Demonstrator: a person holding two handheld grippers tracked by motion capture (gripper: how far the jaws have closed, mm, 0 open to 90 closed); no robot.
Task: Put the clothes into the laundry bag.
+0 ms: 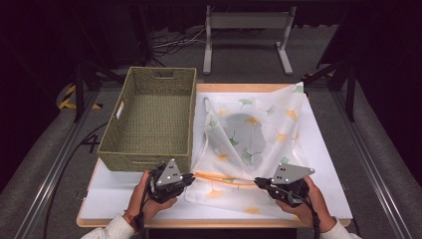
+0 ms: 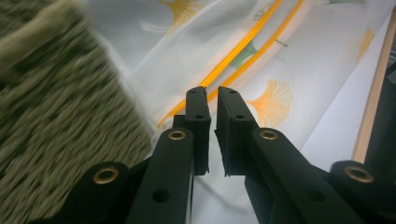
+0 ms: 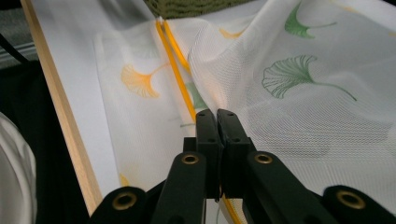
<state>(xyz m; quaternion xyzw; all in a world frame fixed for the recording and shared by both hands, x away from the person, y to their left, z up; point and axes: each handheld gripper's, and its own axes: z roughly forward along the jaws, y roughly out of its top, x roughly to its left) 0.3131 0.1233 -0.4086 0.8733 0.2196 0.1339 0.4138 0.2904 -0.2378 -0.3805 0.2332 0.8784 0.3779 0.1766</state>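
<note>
A white mesh bag (image 1: 254, 129) printed with orange and green leaves lies spread on the white table (image 1: 321, 169). Its orange zipper (image 1: 224, 178) runs along the near edge between my two grippers. My right gripper (image 1: 257, 182) is shut on the zipper's right end; in the right gripper view the orange zipper (image 3: 180, 74) leads straight into my closed right gripper (image 3: 216, 116). My left gripper (image 1: 191, 178) sits at the zipper's left end, by the basket's near right corner. In the left gripper view my left gripper (image 2: 212, 95) shows a narrow gap with nothing in it, and the zipper (image 2: 243, 51) runs off behind it.
A green woven basket (image 1: 149, 119) stands on the left half of the table, close beside the bag and my left gripper; its wall (image 2: 56, 116) shows blurred. The table's wooden front edge (image 3: 60, 116) is near both hands. A metal stand (image 1: 246, 22) is on the floor behind.
</note>
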